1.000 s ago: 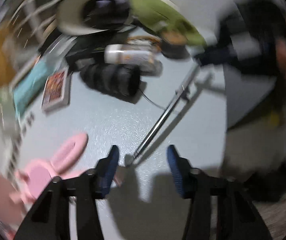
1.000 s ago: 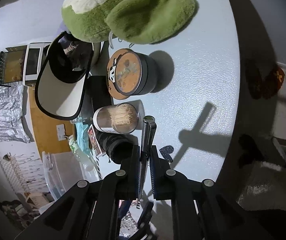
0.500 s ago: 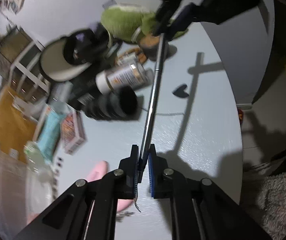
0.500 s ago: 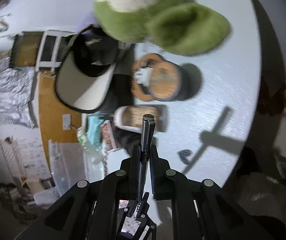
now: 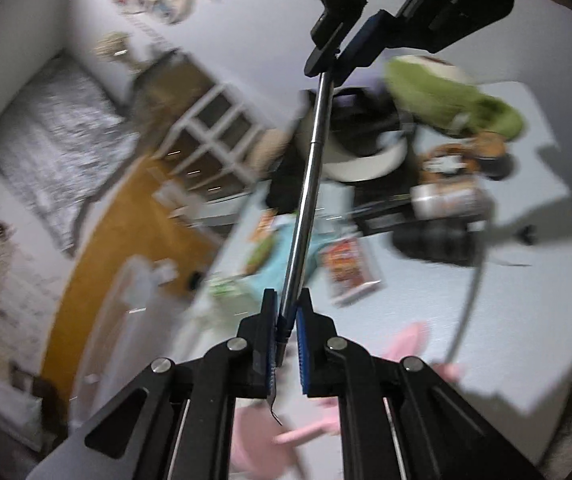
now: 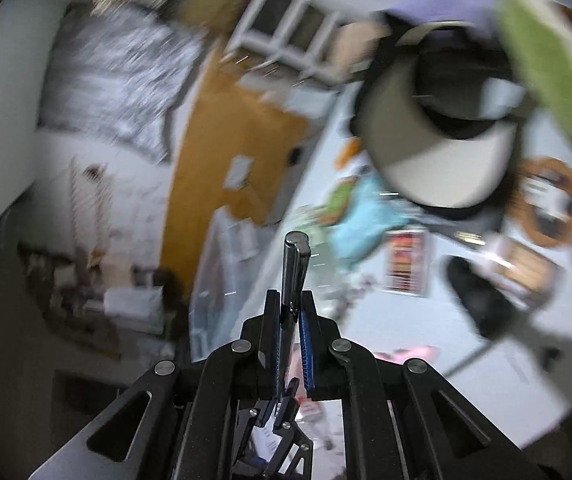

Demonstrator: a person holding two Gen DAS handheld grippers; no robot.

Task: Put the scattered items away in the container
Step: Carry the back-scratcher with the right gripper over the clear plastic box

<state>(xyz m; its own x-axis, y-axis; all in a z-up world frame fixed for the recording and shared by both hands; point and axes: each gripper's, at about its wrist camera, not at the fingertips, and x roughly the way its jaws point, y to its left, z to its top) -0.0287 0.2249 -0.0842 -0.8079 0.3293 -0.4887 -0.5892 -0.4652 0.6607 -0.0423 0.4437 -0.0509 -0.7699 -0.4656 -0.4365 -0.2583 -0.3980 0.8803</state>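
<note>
1. A telescopic metal rod spans the air between two hand-held grippers, above a pale table; both views are blurred.
2. The left gripper is clamped on the rod's thin end, its blue-padded jaws pressed against the shaft; the rod runs up and away from it to the right gripper, seen at the top of the left wrist view, closed on the far end.
3. In the right wrist view the right gripper pinches the rod's thicker end, which juts out beyond the fingertips.
4. Below lie a green plush, a visor cap, a black lens, a card box and a pink comb; a clear plastic container sits past the table's edge, near the rod's tip in the right wrist view.
</note>
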